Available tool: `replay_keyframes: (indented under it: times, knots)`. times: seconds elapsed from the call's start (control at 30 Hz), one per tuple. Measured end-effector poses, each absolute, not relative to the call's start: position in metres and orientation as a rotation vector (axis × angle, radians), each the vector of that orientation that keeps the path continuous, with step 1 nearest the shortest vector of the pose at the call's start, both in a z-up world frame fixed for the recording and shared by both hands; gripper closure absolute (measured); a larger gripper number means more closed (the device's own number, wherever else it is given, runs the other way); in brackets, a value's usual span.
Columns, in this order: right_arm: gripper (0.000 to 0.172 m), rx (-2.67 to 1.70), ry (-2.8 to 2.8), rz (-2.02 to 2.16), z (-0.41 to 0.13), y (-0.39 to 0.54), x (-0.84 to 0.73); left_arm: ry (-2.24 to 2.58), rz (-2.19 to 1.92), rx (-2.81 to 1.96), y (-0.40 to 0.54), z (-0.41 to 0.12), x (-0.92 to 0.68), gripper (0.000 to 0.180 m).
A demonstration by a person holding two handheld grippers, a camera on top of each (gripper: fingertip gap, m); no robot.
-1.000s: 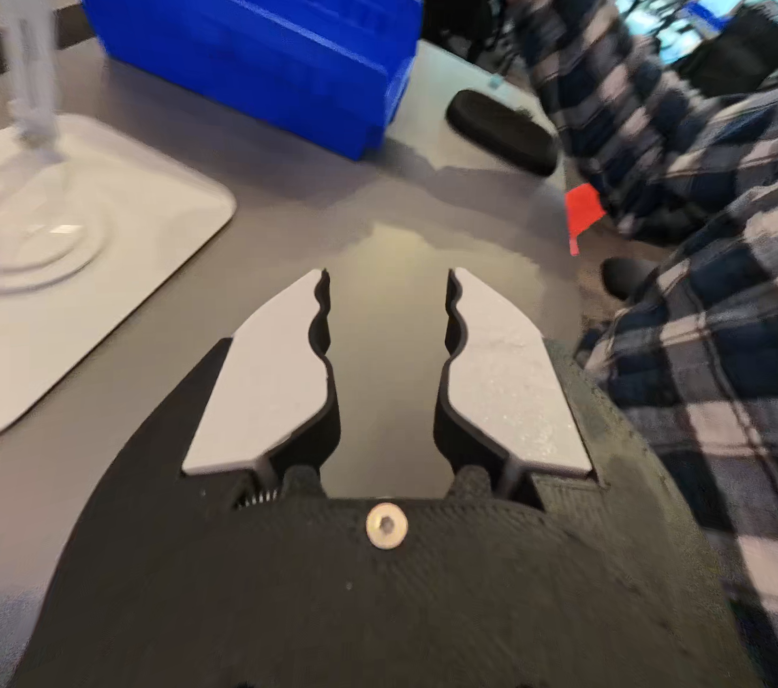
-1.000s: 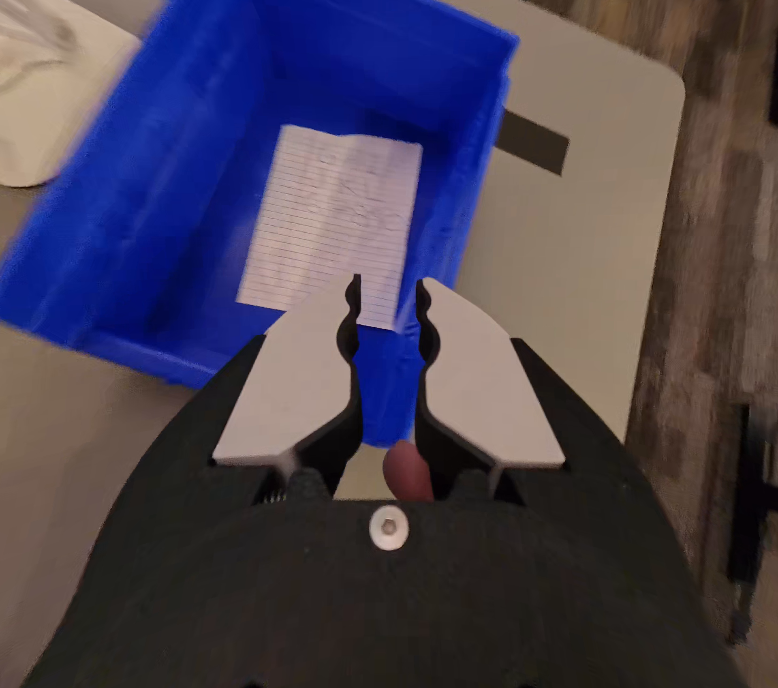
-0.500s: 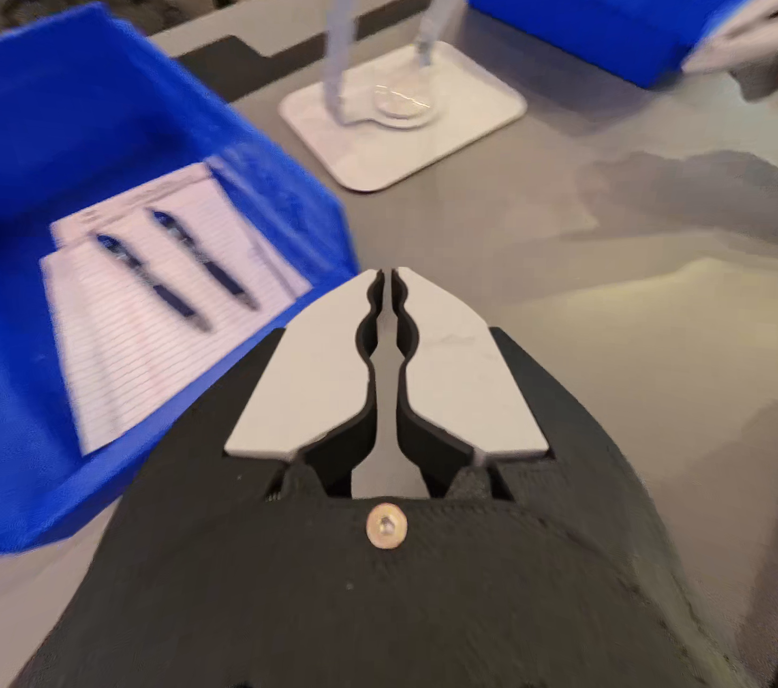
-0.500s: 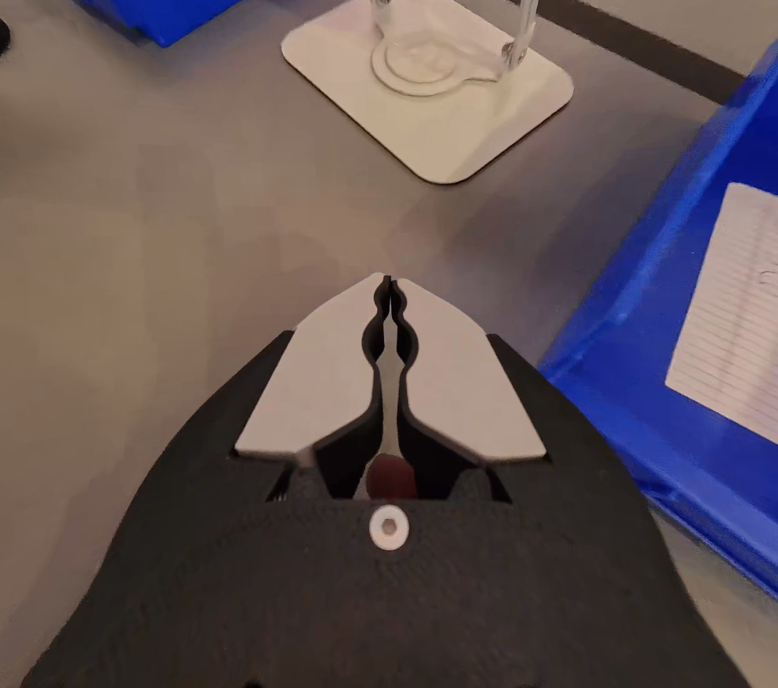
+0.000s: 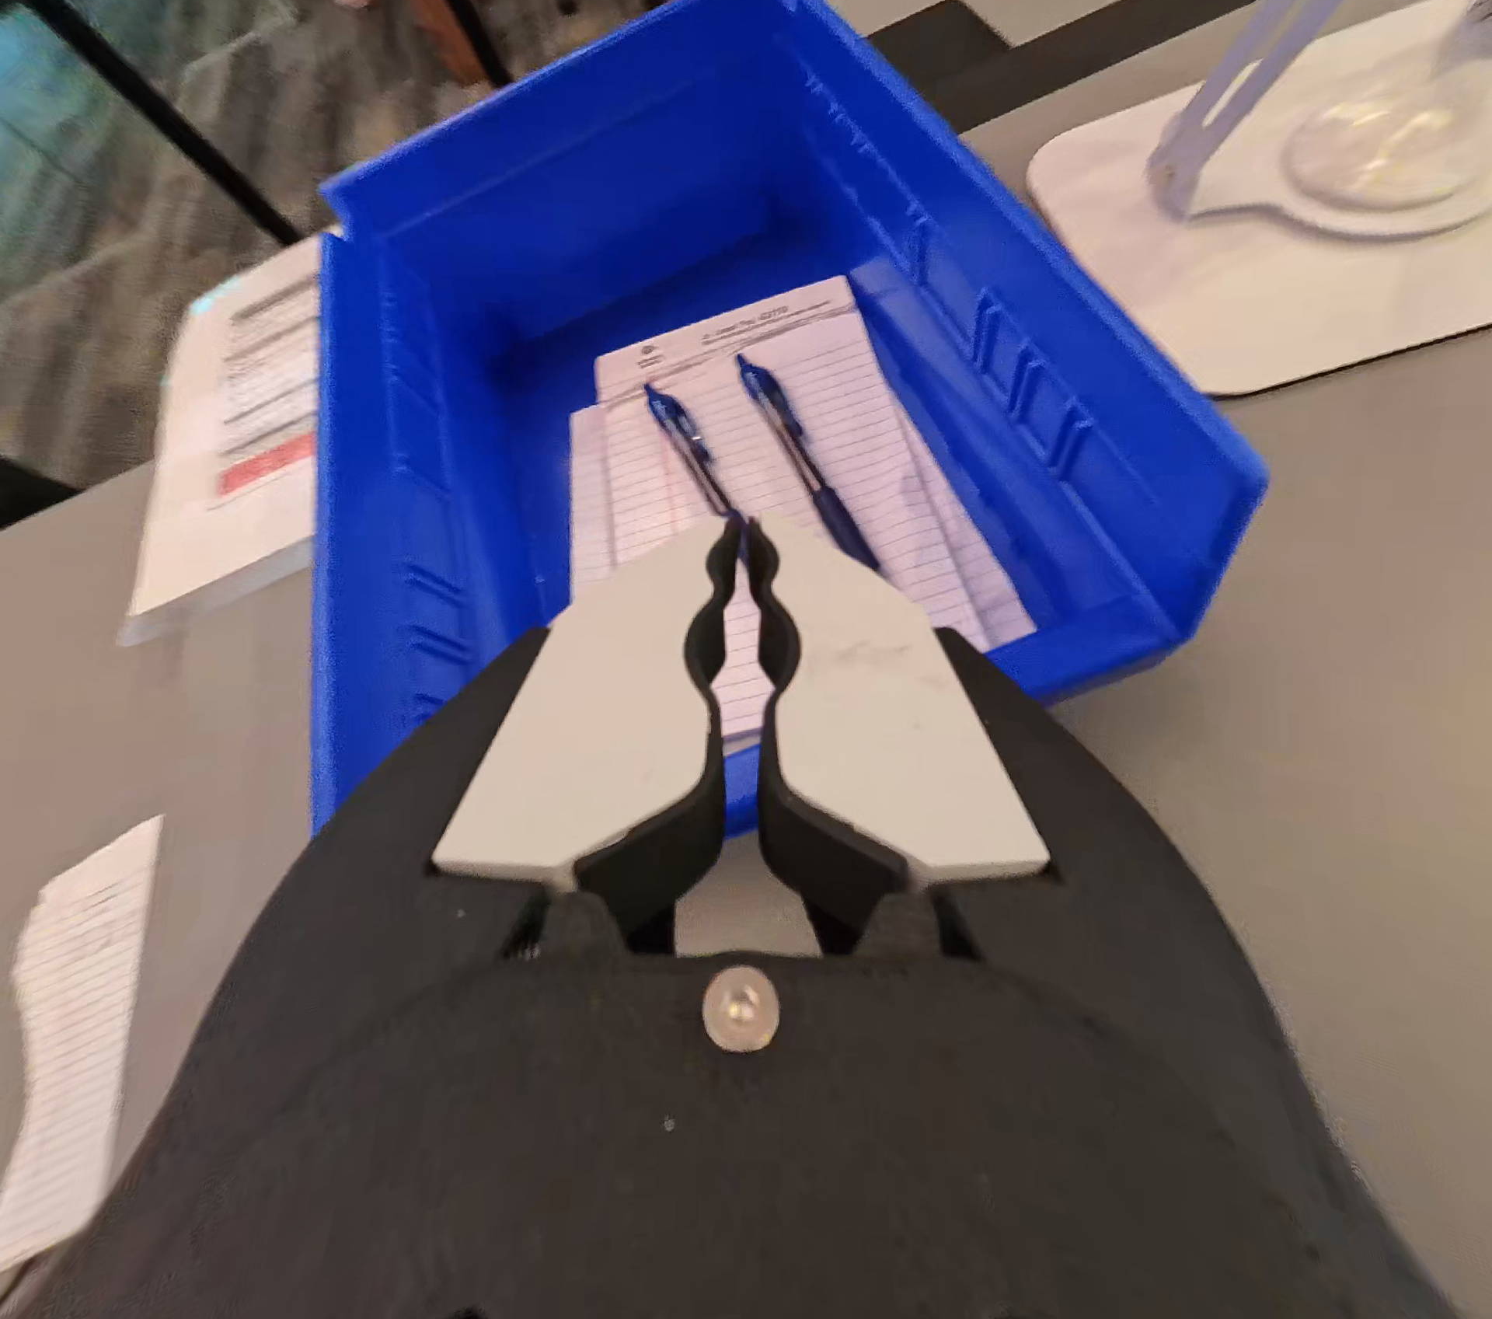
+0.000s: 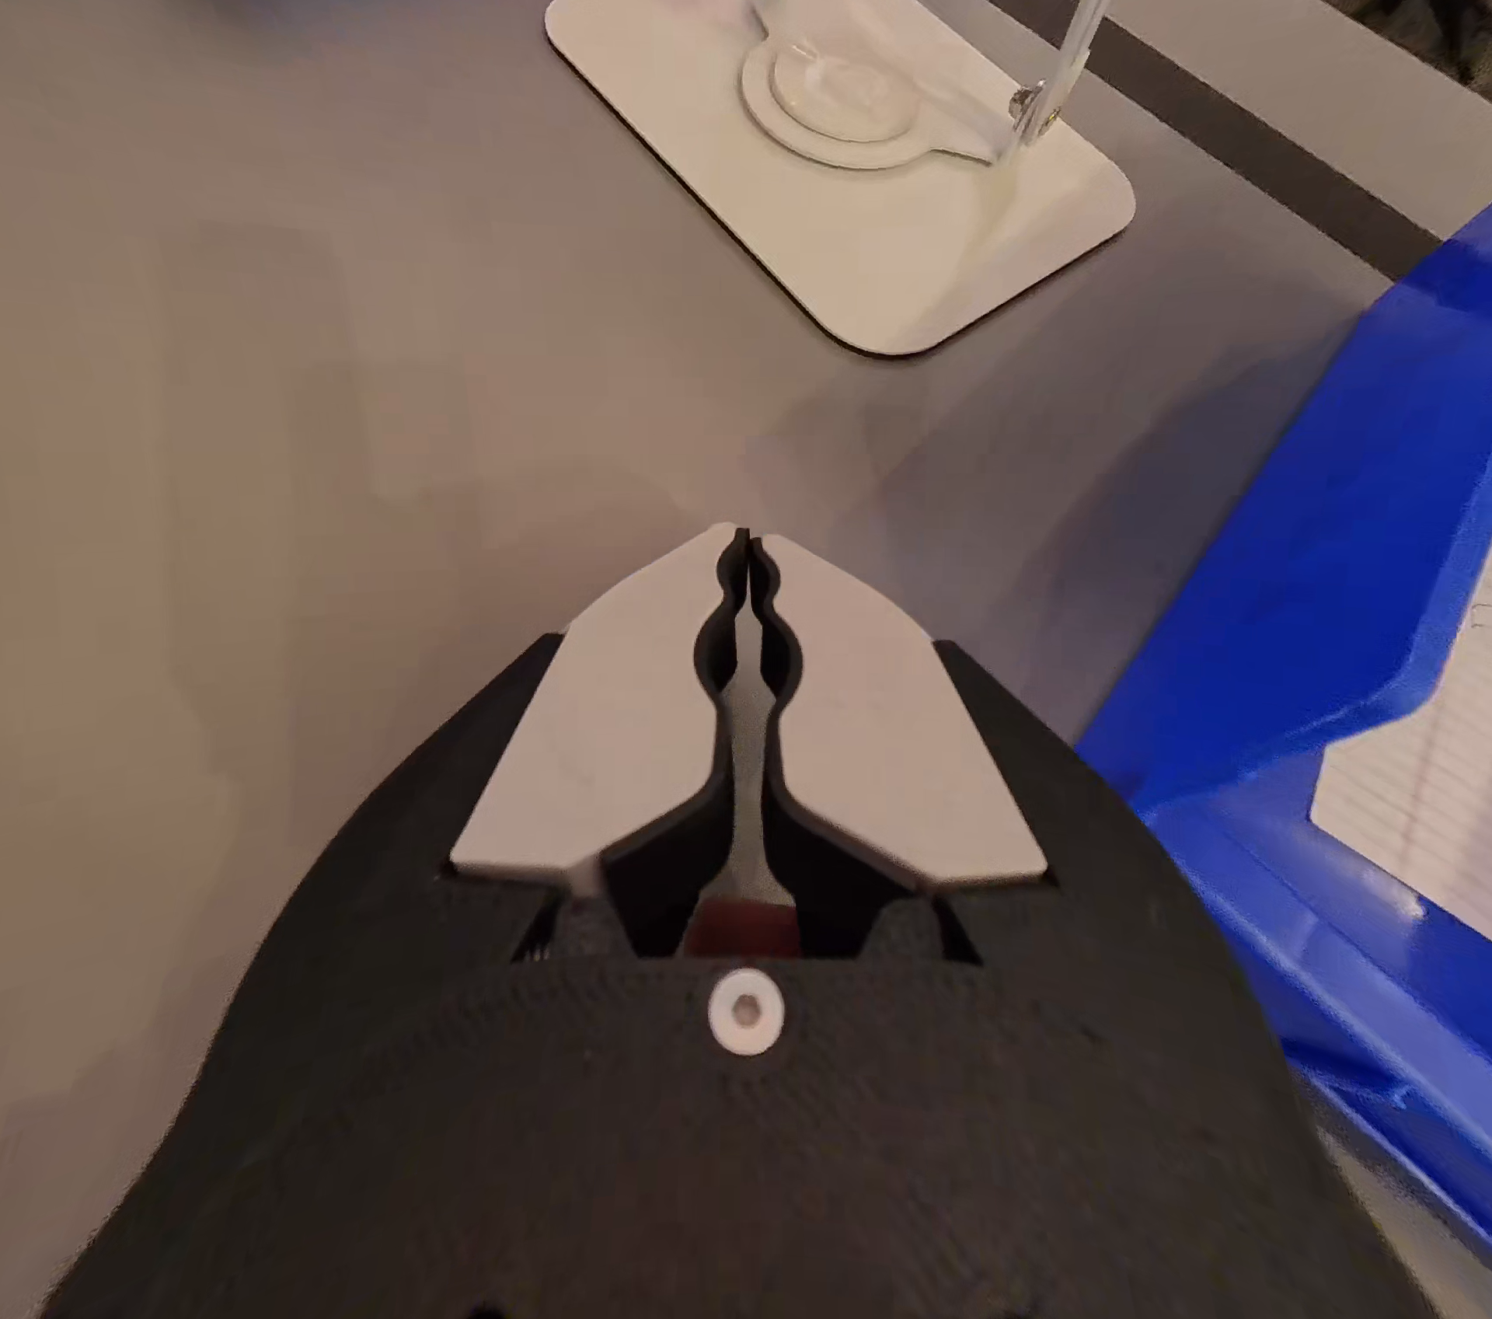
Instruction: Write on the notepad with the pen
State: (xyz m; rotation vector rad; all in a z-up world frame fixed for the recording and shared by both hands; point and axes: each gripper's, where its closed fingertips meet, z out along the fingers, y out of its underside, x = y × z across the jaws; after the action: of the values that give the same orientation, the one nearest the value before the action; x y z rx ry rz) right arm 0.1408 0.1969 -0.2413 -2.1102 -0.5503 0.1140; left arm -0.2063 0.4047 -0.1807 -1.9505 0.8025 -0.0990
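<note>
Blue bin (image 5: 452, 473) lies straight ahead of our left gripper (image 5: 741, 529), whose tips meet on nothing; two pens (image 5: 787, 448) rest on the notepad (image 5: 880, 440) just beyond them. We judge this the reach step: next we open and descend. Our right gripper (image 6: 743, 537) is closed too, empty over grey table (image 6: 323, 392)

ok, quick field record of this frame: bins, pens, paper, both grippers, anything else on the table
left gripper: fingers together, nothing between them, above near end of bin
right gripper: fingers together, nothing held, over bare grey table
blue bin: holds lined notepads
pens: two blue, side by side on the pads, left pen, right pen
second blue bin: lined paper inside, right of right gripper
white stand base: on table between bins
loose papers: left of bin
</note>
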Motion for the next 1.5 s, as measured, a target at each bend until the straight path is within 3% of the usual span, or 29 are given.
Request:
replay_keyframes:
  times: [0.1,0.23,0.43,0.77,0.83,0.9,1.07,1.27,1.5]
  knots:
    - [0.172,-2.114,-0.556,0.142,-0.245,0.198,0.137,0.8,0.014,-1.96,0.409,-0.185,-0.216,0.18]
    - [0.171,-2.118,-0.578,0.106,-0.246,0.195,0.137,0.728,-0.087,-2.055,0.42,-0.185,-0.217,0.154]
    - [0.17,-2.135,-0.583,0.129,-0.251,0.193,0.136,0.668,-0.219,-2.174,0.463,-0.179,-0.195,0.162]
    - [0.169,-2.156,-0.559,0.18,-0.254,0.192,0.142,0.697,-0.149,-2.569,0.492,-0.268,-0.188,0.147]
    - [0.169,-2.159,-0.555,0.193,-0.255,0.191,0.142,0.725,-0.05,-2.589,0.494,-0.274,-0.194,0.15]
    - [0.169,-2.161,-0.552,0.201,-0.255,0.191,0.142,0.742,-0.034,-2.591,0.495,-0.275,-0.192,0.168]
    - [0.169,-2.161,-0.546,0.214,-0.255,0.191,0.142,0.774,-0.011,-2.581,0.497,-0.276,-0.192,0.17]
    - [0.169,-2.156,-0.535,0.216,-0.254,0.191,0.144,0.697,-0.167,-2.407,0.488,-0.233,-0.193,0.171]
    - [0.169,-2.149,-0.522,0.226,-0.251,0.191,0.145,0.671,-0.568,-2.15,0.416,-0.157,-0.173,0.17]
